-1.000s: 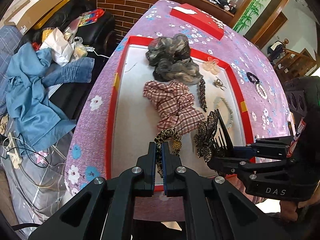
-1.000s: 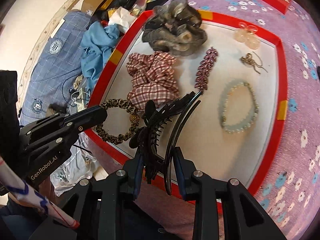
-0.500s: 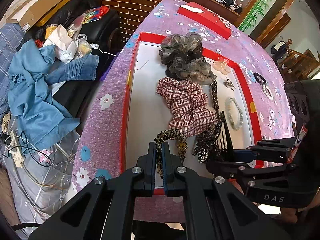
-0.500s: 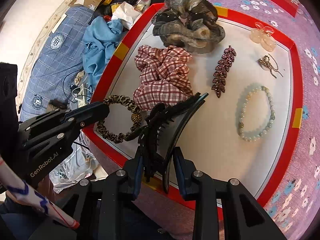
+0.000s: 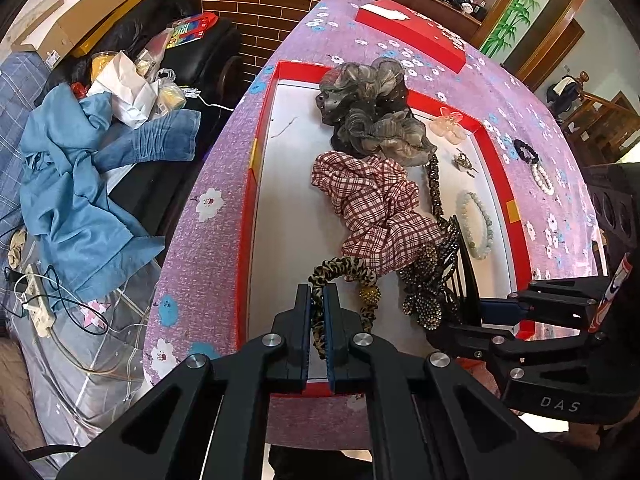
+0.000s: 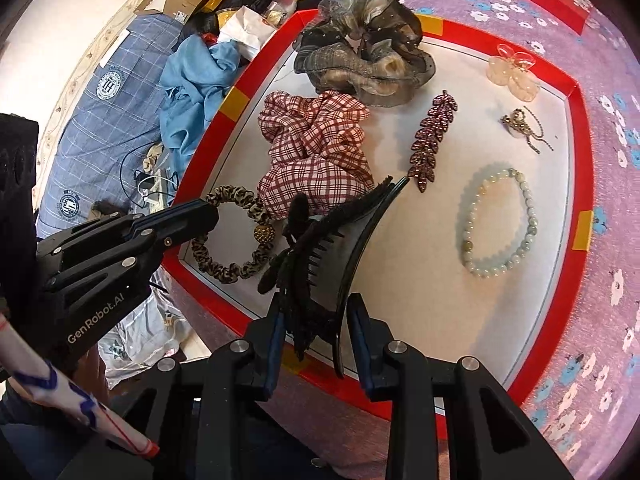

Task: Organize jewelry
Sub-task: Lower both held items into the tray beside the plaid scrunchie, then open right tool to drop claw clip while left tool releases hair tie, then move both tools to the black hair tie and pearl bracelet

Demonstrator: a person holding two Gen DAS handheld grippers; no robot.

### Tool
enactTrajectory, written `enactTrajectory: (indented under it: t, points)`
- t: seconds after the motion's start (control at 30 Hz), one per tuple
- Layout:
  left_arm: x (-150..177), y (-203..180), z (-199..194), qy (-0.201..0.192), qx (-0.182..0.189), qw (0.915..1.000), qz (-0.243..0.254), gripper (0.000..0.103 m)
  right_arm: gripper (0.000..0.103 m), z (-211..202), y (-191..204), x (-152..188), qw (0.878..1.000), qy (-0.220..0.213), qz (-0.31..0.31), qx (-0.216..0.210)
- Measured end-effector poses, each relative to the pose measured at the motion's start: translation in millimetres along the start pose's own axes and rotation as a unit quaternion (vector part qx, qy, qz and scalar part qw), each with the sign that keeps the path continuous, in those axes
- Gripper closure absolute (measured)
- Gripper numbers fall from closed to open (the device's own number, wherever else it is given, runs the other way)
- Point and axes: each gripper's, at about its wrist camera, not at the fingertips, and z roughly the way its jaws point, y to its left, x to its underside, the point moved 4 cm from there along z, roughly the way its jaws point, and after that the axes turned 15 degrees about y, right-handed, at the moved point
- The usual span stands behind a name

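My left gripper [image 5: 317,294] is shut on a leopard-print scrunchie [image 5: 344,272] with a gold ball, at the near corner of the red-rimmed white tray [image 5: 246,200]. It also shows in the right wrist view [image 6: 230,236]. My right gripper [image 6: 316,312] is shut on a black hair claw clip [image 6: 336,248] with a beaded flower [image 5: 424,292], held over the tray's near edge. On the tray lie a plaid scrunchie [image 6: 316,148], a grey scrunchie [image 6: 360,56], a purple leaf barrette [image 6: 430,140], a bead bracelet [image 6: 500,220], a clear clip [image 6: 512,72] and a small brooch [image 6: 520,124].
The tray sits on a purple floral tablecloth [image 5: 208,216]. A red box [image 5: 408,32] lies at the far end. A pearl bracelet [image 5: 540,176] and a dark hair tie [image 5: 524,150] lie right of the tray. Blue clothes [image 5: 72,184] and clutter lie left, below the table.
Both grippers have drawn back toward the tray's near edge, still holding their items. The view of the tray has shifted; the claw clip sits lower, nearer the leopard scrunchie.
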Motion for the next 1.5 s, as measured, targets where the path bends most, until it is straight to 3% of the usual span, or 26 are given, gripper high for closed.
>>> enactTrajectory:
  t: [0.23,0.73,0.8,1.03,1.27,1.4,1.5]
  points:
    - [1.2,-4.1,-2.7,-0.003,-0.002,1.0000,0.000,0.097,0.061,-11.1,-6.6,7.9,1.000,-0.014,-0.001,0.006]
    - [0.4,-19.2,-10.4,-0.014,-0.018,0.9998,0.000,0.087,0.060,-32.2,-18.7,22.7,0.999,-0.047,0.010,0.005]
    - [-0.5,-22.2,-14.0,-0.019,-0.023,0.9996,0.002,0.082,0.060,-35.5,-20.2,24.9,0.999,-0.053,0.011,0.004]
    - [-11.2,-38.7,-38.1,-0.048,-0.035,0.9979,0.025,0.081,0.061,-56.4,-35.5,33.5,0.996,-0.085,0.024,-0.002]
    - [-35.0,-84.1,-54.9,-0.059,-0.025,0.9950,0.076,0.081,0.061,-97.4,-94.8,57.5,0.986,-0.133,0.090,-0.049]
    - [-55.8,-130.6,-50.0,-0.043,-0.007,0.9916,0.122,0.081,0.061,-122.8,-161.5,76.8,0.972,-0.160,0.168,-0.036]
    - [-71.4,-168.4,-42.2,-0.027,0.006,0.9869,0.159,0.081,0.062,-138.3,-215.7,88.9,0.955,-0.168,0.242,-0.022]
